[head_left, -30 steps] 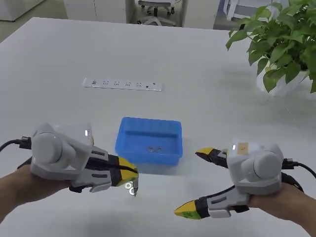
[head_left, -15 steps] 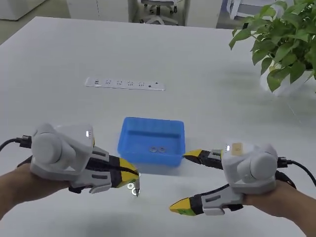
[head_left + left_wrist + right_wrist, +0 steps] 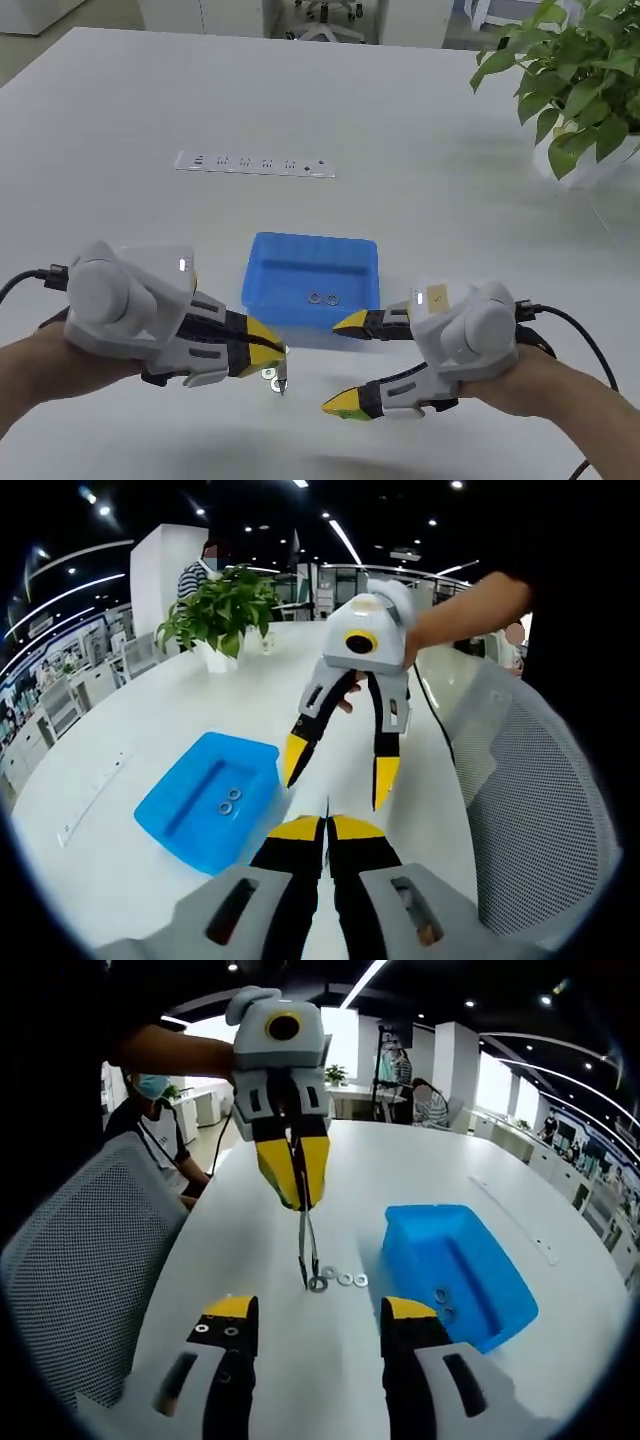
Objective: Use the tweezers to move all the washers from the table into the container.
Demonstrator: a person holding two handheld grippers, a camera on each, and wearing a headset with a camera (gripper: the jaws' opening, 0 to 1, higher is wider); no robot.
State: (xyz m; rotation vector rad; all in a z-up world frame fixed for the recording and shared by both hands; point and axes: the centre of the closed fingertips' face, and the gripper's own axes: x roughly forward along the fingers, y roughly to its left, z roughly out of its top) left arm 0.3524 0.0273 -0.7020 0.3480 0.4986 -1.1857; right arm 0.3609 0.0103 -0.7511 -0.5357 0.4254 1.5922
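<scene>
My left gripper [image 3: 276, 352] is shut on thin metal tweezers [image 3: 280, 380] at the front left of the white table. In the right gripper view the tweezers [image 3: 304, 1235] point down at a short row of washers [image 3: 338, 1278]; I cannot tell whether they pinch one. The blue container [image 3: 312, 272] stands just behind, with two washers [image 3: 323, 298] in it. My right gripper [image 3: 340, 363] stands open, jaws wide apart, right of the tweezers and in front of the container. The left gripper view has the tweezers [image 3: 327, 812] between its shut jaws and the open right gripper [image 3: 340, 775] facing it.
A white power strip [image 3: 250, 163] lies beyond the container. A potted plant [image 3: 575, 90] stands at the back right. Cables trail from both grippers. A mesh chair [image 3: 545, 780] stands at the table's near edge, and people sit in the background [image 3: 150, 1110].
My right gripper has moved left, closer to the tweezers and the container's front, still open. The left gripper and tweezers have stayed over the washers.
</scene>
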